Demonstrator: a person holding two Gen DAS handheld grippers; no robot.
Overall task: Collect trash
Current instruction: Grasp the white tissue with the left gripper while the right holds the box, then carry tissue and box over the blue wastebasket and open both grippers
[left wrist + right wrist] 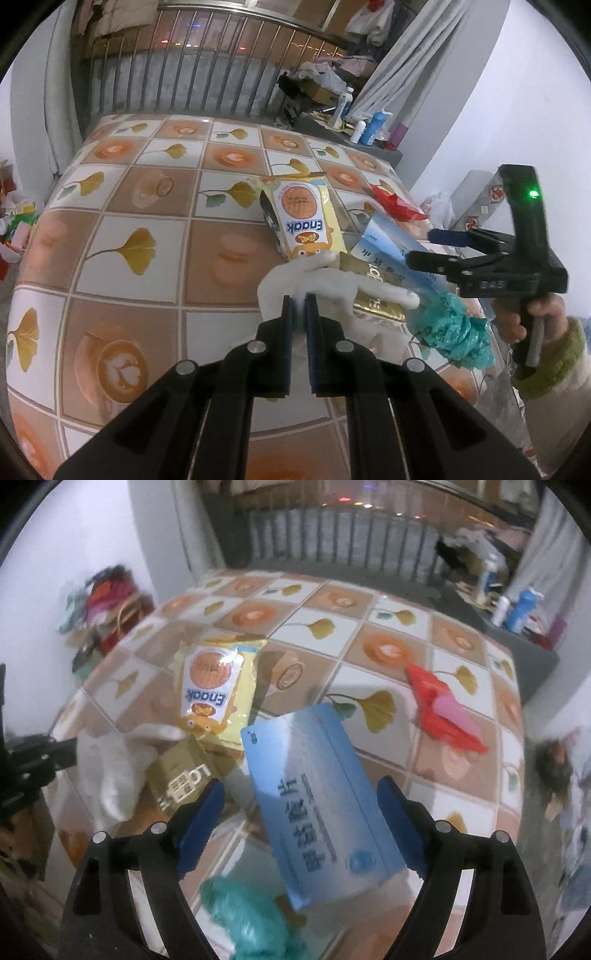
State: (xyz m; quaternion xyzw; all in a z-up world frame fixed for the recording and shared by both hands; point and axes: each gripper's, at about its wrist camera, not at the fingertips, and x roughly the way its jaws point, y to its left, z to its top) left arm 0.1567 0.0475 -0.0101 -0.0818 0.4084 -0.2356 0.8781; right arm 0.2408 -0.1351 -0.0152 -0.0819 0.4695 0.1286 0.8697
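The left gripper (300, 308) is clenched on a white crumpled tissue (317, 284), which is pinched between the blue pads and held just above the surface (122, 192), apparently so that it can be carried off as trash. The right gripper (301, 821) is spread wide, with nothing pressed by its pads; the blue medicine box (321, 805) is framed between the parted fingers, seemingly so that it can be straddled across its width. That box lies tilted near the right edge of the surface, partly propped on a gold carton (184, 779). Beside these, a yellow Enaak snack packet (214, 690) is seen further in, a crumpled teal plastic bag (247, 915) at the near edge, and a red wrapper (443, 709) toward the far right edge. The tiled-pattern covering is otherwise left bare.
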